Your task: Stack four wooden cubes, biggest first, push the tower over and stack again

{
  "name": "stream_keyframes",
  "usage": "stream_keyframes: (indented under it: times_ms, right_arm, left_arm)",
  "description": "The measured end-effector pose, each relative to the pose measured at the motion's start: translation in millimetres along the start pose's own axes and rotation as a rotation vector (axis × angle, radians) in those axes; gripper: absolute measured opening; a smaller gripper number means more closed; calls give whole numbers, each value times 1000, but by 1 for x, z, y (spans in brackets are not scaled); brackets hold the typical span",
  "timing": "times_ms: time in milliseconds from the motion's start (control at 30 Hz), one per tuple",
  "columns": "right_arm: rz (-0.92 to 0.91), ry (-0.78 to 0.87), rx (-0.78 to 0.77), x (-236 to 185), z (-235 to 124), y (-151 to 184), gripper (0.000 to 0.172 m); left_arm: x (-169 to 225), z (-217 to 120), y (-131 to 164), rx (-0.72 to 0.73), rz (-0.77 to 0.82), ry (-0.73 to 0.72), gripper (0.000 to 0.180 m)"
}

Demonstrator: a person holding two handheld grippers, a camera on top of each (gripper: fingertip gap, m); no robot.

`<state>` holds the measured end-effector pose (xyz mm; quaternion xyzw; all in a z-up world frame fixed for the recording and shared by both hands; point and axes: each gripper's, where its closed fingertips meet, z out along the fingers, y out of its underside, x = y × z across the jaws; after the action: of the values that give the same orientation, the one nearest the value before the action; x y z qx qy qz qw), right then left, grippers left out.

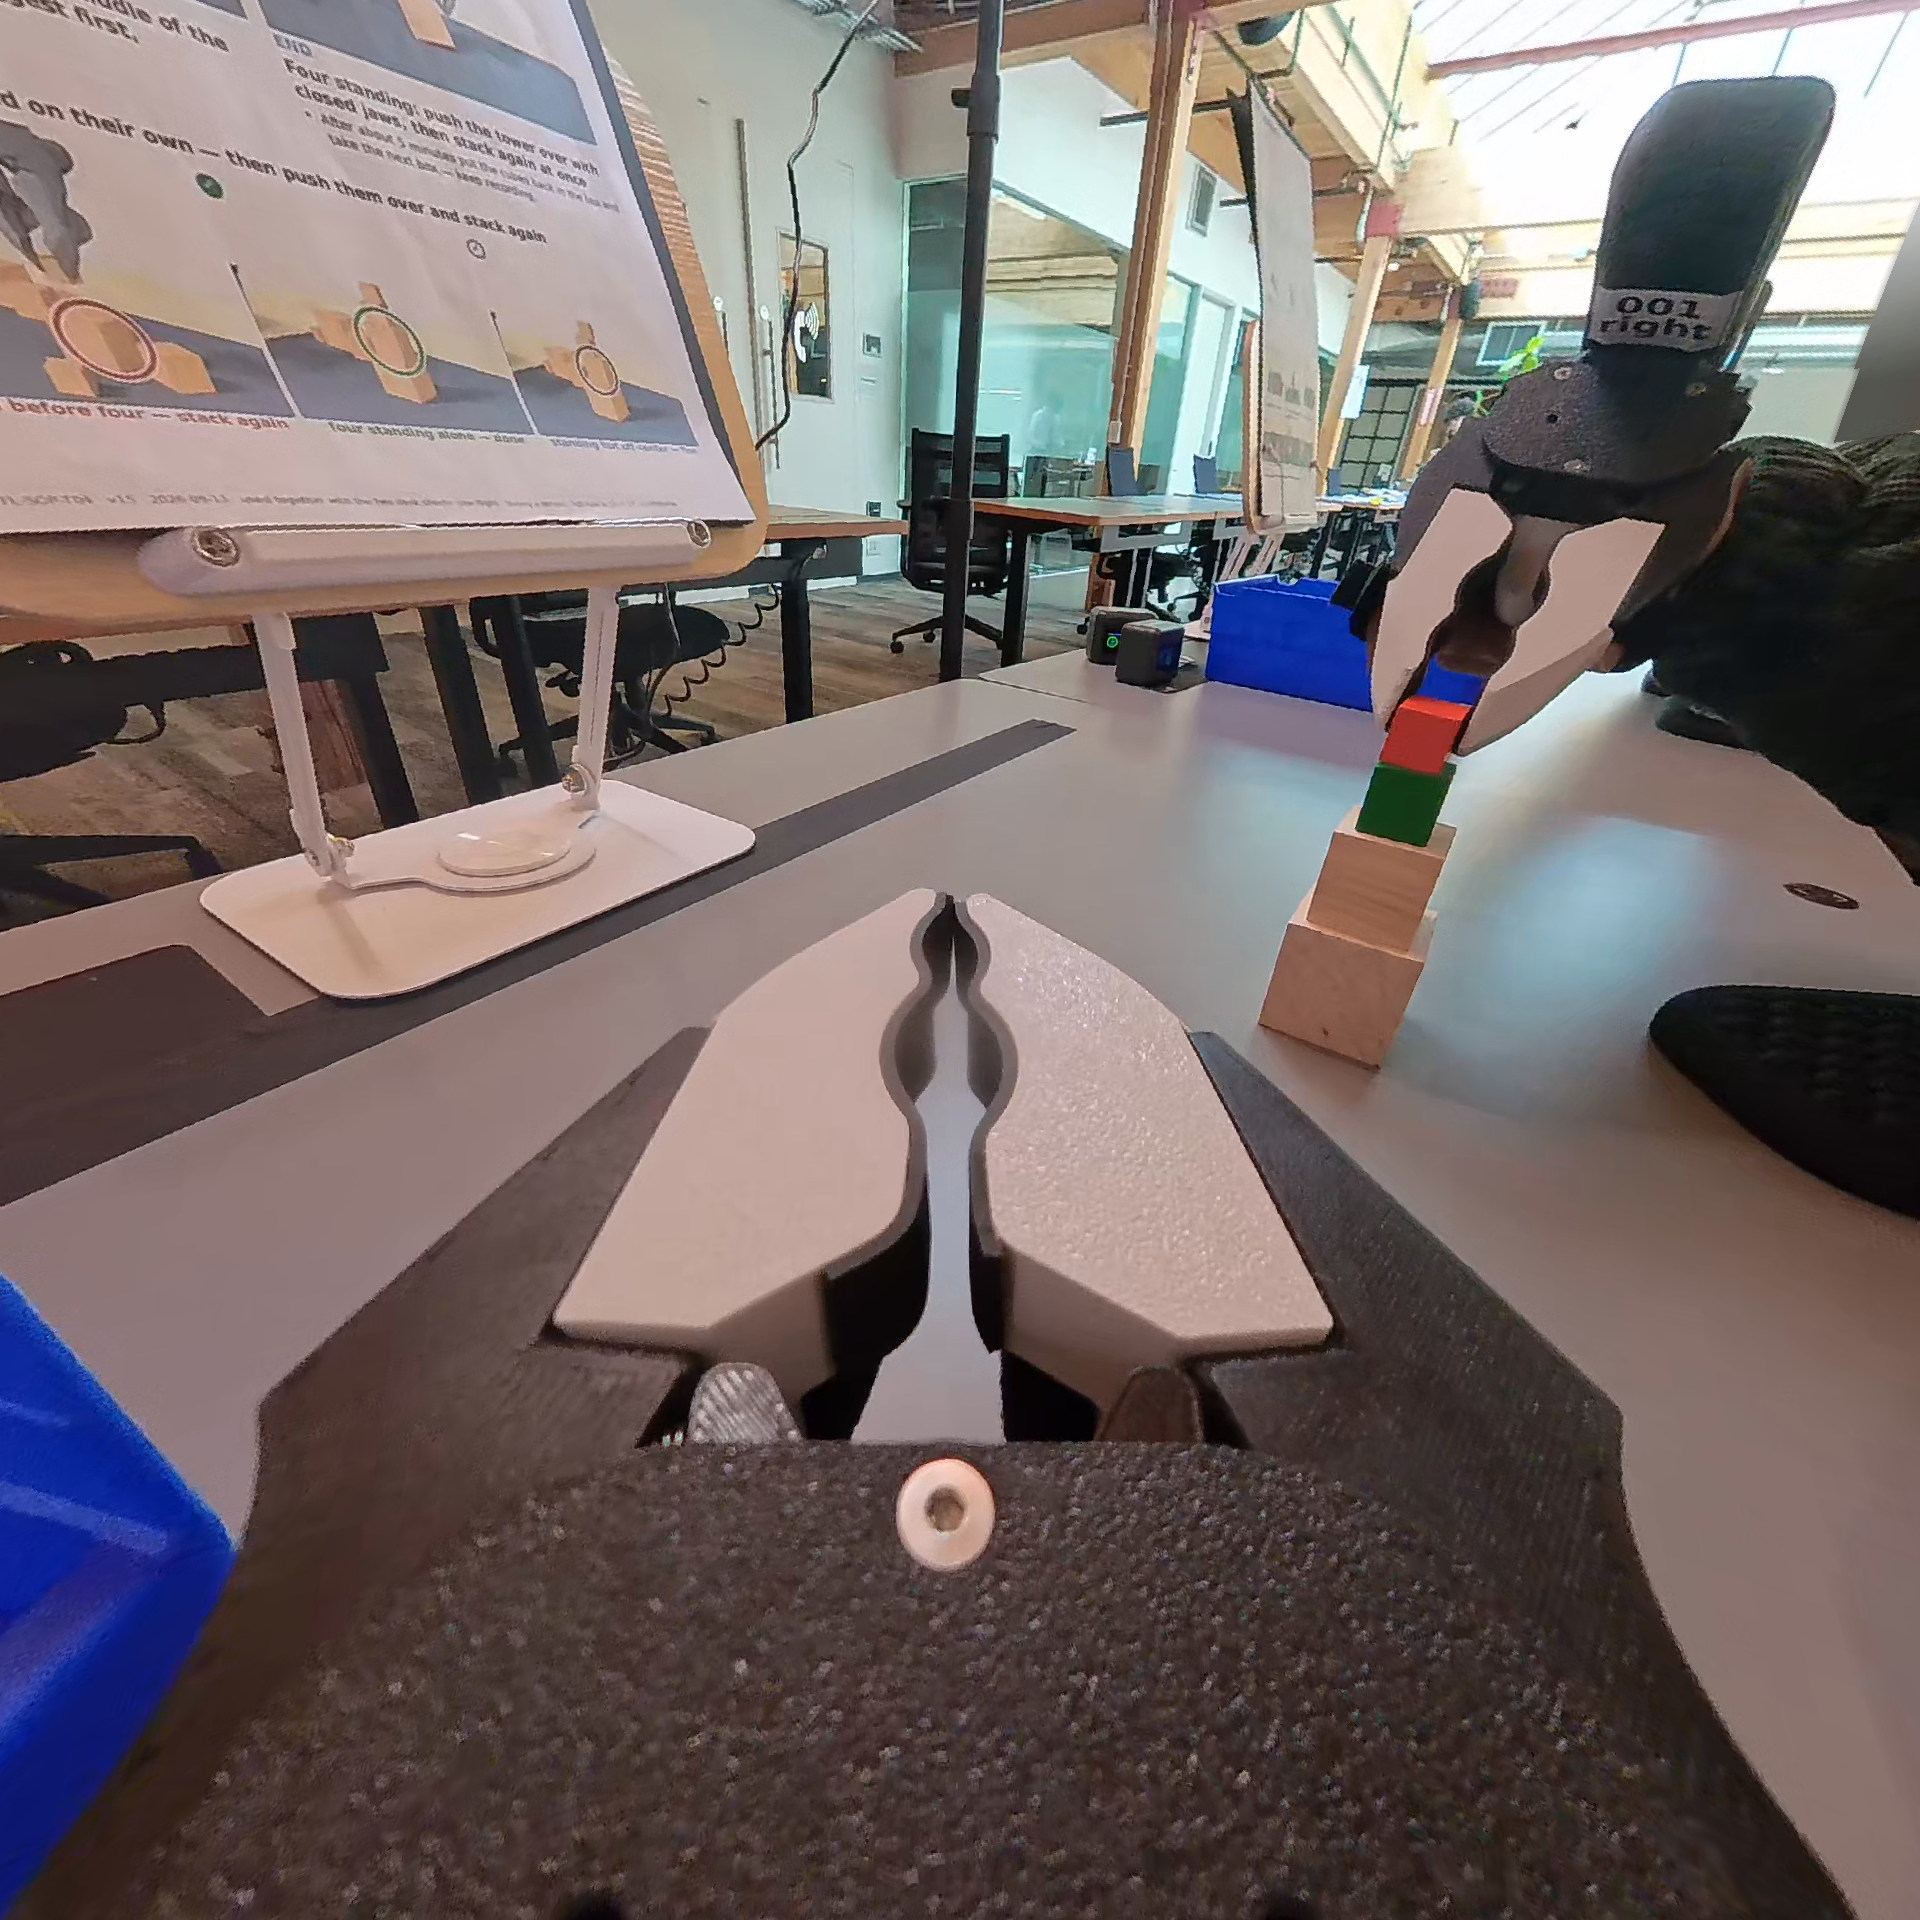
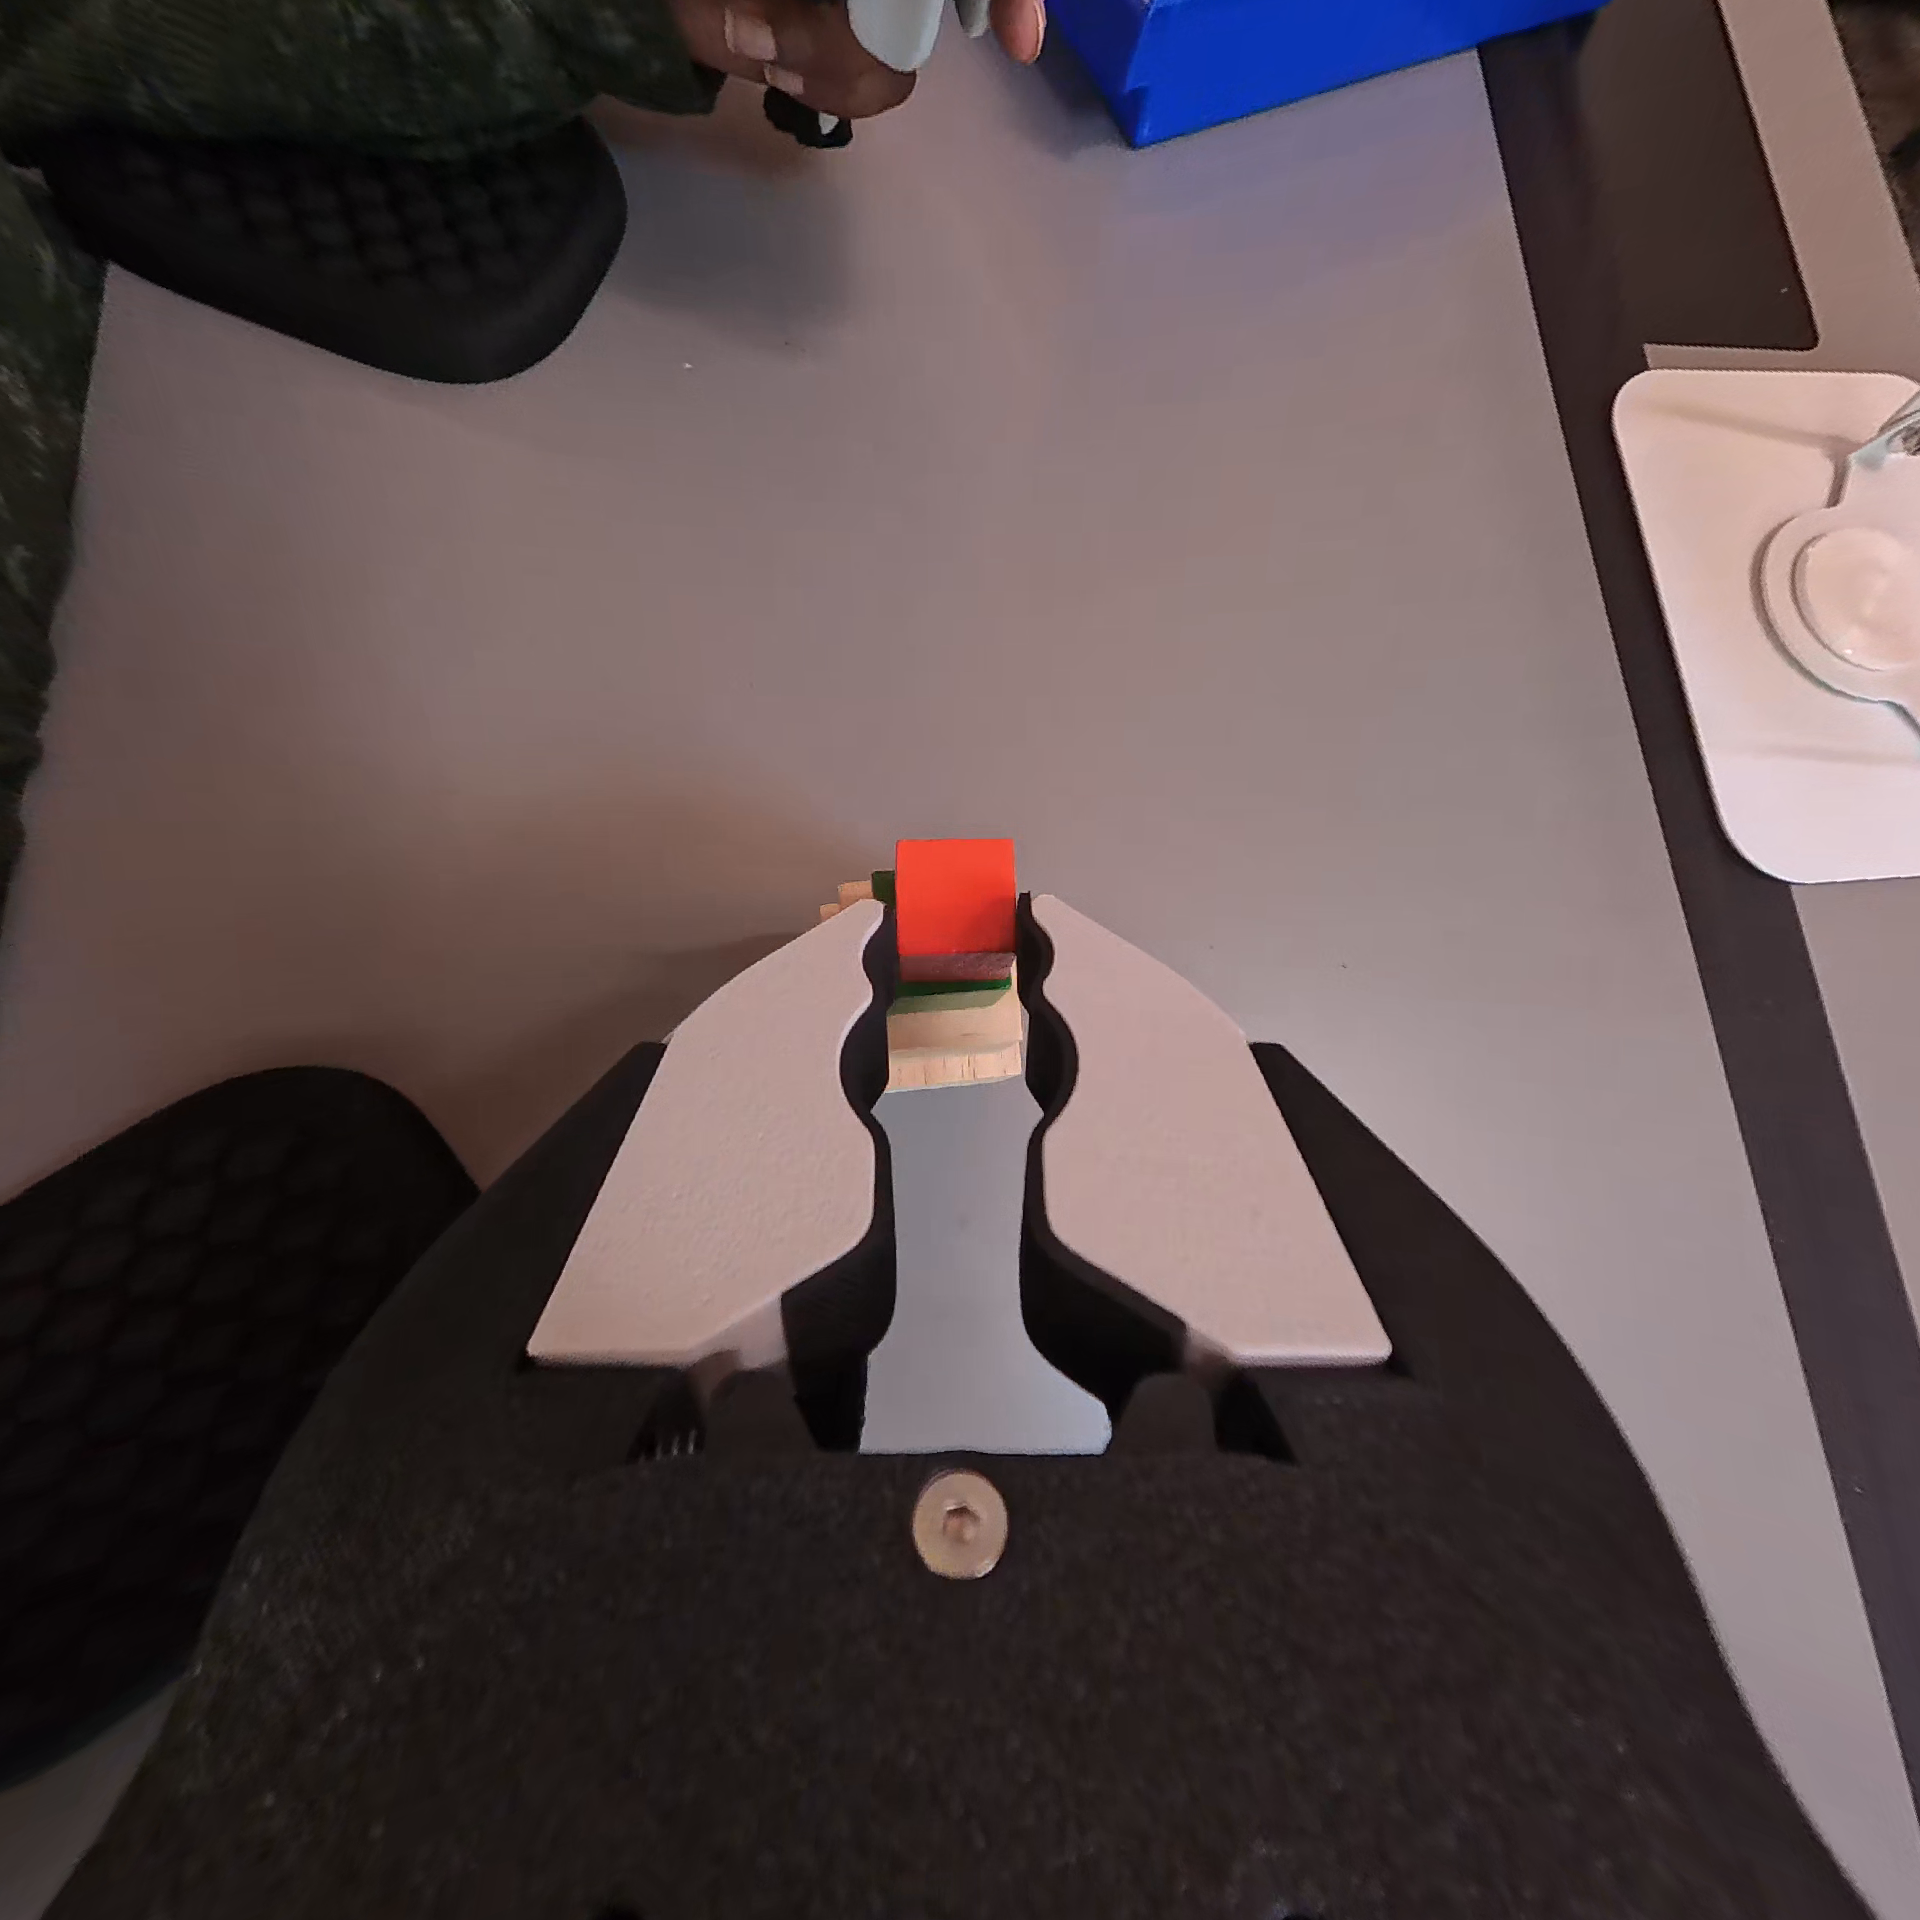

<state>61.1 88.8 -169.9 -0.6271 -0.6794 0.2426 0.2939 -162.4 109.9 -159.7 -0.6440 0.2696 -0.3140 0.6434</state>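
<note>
A tower of cubes stands on the grey table (image 1: 1039,852): a large wooden cube (image 1: 1340,987), a smaller wooden cube (image 1: 1377,883), a green cube (image 1: 1403,805) and a red cube (image 1: 1429,732) on top. My right gripper (image 1: 1432,727) reaches down from above, and its pads press both sides of the red cube, which rests on the green one. In the right wrist view the red cube (image 2: 954,899) sits between the fingertips of my right gripper (image 2: 954,920), with the green cube (image 2: 951,1000) and wood (image 2: 951,1049) below. My left gripper (image 1: 951,914) is shut and empty, low over the table left of the tower.
A white stand base (image 1: 468,894) carries a printed sheet (image 1: 312,260) at the left, beside a dark strip (image 1: 831,790). A blue bin (image 1: 1288,644) stands behind the tower, another (image 1: 83,1558) at the lower left. Black wrist rests (image 2: 343,239) (image 2: 177,1351) and a sleeve (image 1: 1818,623) lie nearby. About 25 centimetres separates my left fingertips from my right.
</note>
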Motion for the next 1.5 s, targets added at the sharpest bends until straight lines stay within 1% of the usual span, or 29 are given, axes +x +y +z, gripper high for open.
stream_keyframes:
  times_ms: [733, 1500]
  right_arm:
    - [-26, -47, 26, -1, 1, 2, 25]
    - [-54, -65, 32, -1, -2, 1, 22]
  left_arm:
    - [0, 1, 6, -23, -5, 9, 0]
    - [2, 3, 8, -28, -9, 18, 0]
